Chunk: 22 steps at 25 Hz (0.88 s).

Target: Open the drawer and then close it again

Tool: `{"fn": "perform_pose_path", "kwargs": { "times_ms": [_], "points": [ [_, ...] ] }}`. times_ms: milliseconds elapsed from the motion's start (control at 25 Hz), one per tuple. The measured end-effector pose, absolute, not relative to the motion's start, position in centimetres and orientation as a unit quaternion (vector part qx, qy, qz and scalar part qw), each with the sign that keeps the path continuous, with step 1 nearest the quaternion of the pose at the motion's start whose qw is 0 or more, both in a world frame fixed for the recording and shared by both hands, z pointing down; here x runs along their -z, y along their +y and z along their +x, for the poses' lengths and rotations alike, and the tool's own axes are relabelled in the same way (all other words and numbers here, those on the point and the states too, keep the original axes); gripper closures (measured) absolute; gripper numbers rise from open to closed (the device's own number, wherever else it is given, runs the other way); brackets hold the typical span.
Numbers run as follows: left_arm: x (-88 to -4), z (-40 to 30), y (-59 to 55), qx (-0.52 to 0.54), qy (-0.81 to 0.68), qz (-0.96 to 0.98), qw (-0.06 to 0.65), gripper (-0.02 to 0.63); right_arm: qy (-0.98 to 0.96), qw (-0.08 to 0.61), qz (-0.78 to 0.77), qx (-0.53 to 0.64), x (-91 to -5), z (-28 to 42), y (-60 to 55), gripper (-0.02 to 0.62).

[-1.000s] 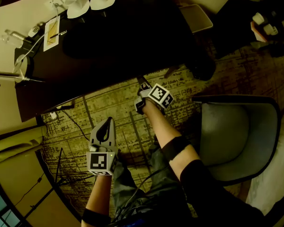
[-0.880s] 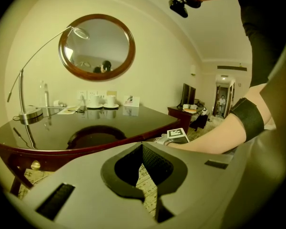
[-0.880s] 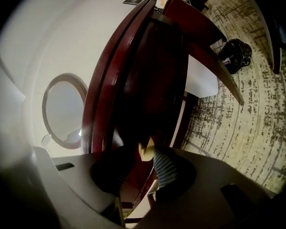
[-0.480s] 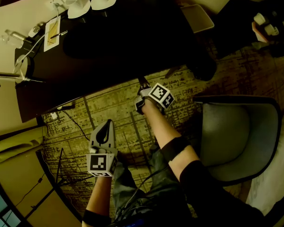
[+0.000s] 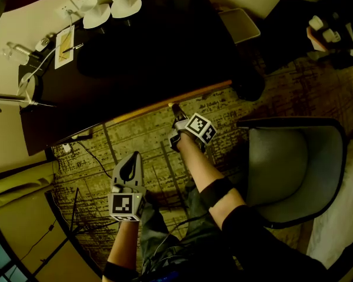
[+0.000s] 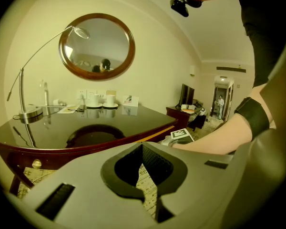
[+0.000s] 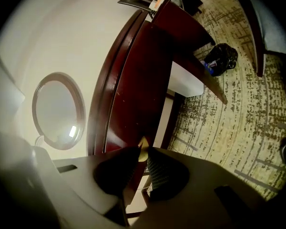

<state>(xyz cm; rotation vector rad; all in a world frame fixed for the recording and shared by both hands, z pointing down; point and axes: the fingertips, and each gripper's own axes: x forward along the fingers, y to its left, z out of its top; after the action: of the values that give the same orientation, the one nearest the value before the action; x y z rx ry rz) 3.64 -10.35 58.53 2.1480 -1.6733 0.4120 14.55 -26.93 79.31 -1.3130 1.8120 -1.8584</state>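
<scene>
Right gripper view: right hand-held gripper [image 7: 142, 155] has just been closing its jaws, now pinched on the small brass knob [image 7: 142, 145]. Drawer [image 5: 188, 96] sits dead ahead under the worktop [image 5: 165, 51] edge, long axis crosswise, so pull straight back. Left hand-held gripper [image 5: 133, 156] is shut, empty, farther off.

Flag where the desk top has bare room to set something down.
Bare: the broad middle and right of the desk top, between the cups by the wall and the front edge. Crowded: the left end, with lamp base and notepad. Keep off the front edge: the right gripper has just been closing on the drawer knob.
</scene>
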Motion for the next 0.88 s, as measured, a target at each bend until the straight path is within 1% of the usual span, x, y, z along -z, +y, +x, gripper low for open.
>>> {"fn": "perform_pose_path", "kwargs": {
  "times_ms": [240,640,880],
  "points": [
    [-57.2,4.3,-10.0,-0.140,-0.582,0.779,0.186,0.606,0.609,0.099,-0.454,0.643,-79.1,16.3,-21.8,0.520],
    [-54.8,5.5,-8.4,-0.137,-0.550,0.803,0.182,0.606,0.583,0.072,-0.479,0.652,-79.5,21.0,-10.7,0.517],
    [-53.6,6.0,-7.2,-0.135,-0.539,0.811,0.183,0.606,0.569,0.063,-0.493,0.655,-79.5,23.0,-6.6,0.515]
  ]
}}
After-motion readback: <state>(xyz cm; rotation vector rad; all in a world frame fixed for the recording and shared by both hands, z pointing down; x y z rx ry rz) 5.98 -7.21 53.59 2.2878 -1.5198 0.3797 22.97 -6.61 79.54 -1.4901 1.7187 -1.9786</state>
